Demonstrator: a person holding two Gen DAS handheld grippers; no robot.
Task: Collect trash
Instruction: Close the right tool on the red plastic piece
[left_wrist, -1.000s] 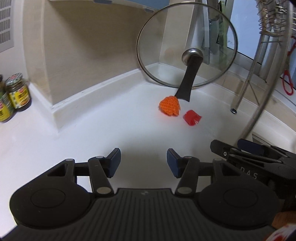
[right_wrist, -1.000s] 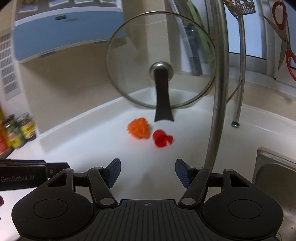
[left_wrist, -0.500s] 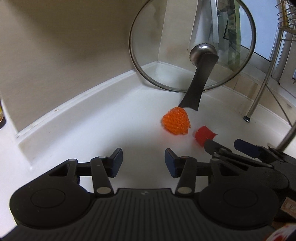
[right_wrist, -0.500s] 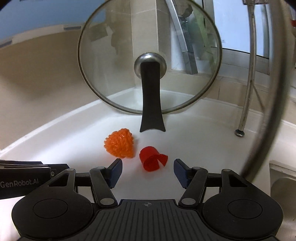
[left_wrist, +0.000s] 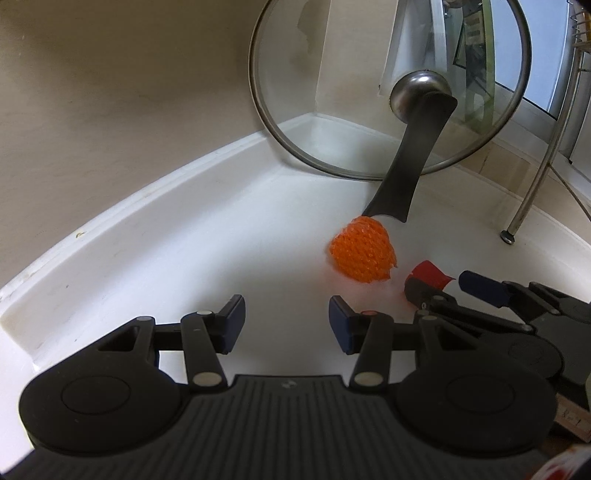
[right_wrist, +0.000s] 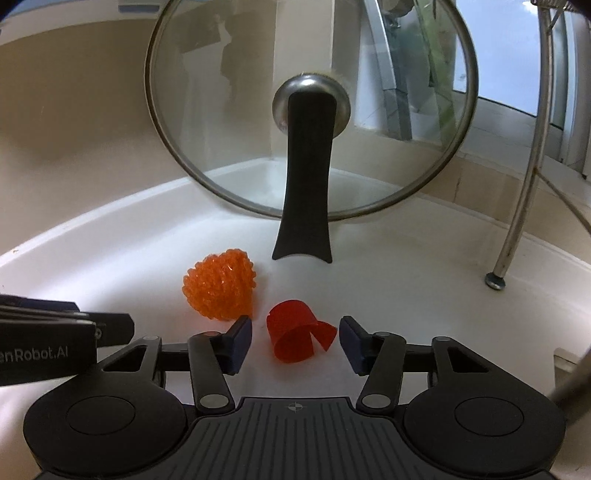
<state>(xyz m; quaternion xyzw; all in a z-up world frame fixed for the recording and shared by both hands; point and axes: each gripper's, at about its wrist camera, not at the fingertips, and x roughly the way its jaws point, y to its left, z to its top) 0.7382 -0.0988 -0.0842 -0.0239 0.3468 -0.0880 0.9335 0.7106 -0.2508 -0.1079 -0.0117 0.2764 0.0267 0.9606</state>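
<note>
Dim, soft indoor light; daylight from window (right_wrist: 517, 74) at upper right. Faint glare on glass lid (right_wrist: 314, 110). Strong fisheye bending at edges; slight blur.

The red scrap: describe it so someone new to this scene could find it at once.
Find the glass lid propped in the counter's corner. In front of its black handle lie two bits of trash. The red scrap is the smooth curled strip on the right; the orange ball beside it is bumpy.

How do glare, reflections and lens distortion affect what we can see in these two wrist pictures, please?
Left wrist view: the fisheye bows the white counter's edge; the glass lid mirrors the window. Right wrist view: the lid's glass shows blurred reflections; the orange bumpy ball and red curled scrap look sharp; the rack leg curves.
</note>
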